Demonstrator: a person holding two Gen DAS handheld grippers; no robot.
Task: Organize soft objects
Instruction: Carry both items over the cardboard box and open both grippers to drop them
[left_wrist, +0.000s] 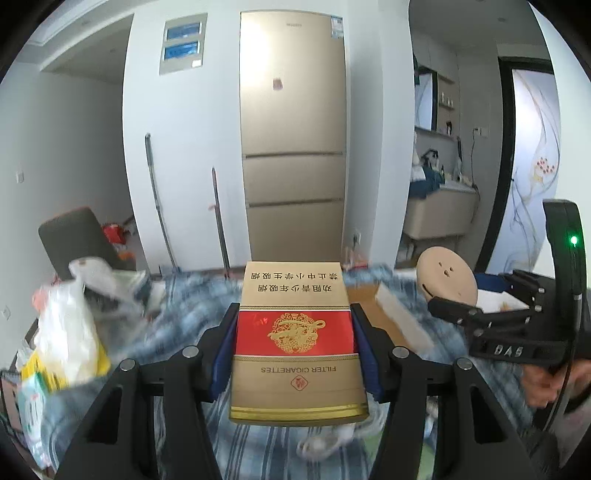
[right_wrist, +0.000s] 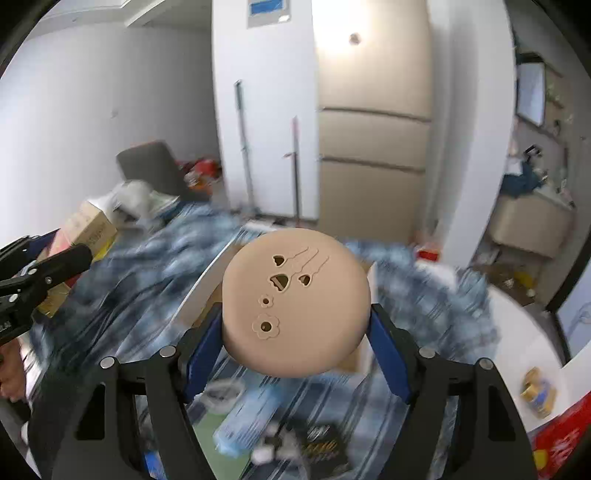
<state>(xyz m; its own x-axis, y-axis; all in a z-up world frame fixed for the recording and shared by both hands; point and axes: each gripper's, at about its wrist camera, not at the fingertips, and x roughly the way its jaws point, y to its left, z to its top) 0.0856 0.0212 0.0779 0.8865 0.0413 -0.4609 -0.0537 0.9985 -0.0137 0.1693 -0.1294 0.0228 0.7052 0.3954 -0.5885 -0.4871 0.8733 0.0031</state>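
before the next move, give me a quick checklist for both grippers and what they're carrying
1. Left gripper holds the cigarette box between both blue pads: ok.
2. Box sits straight, not tilted in the grip: ok.
3. Right gripper holds the round tan pad at its sides: ok.
4. Grippers apart, not touching, with the right gripper off to the side in the left view: ok.
5. Both items lifted off the blue plaid cloth: ok.
6. Place to set them down: cannot tell, the surface below is blurred and cluttered.
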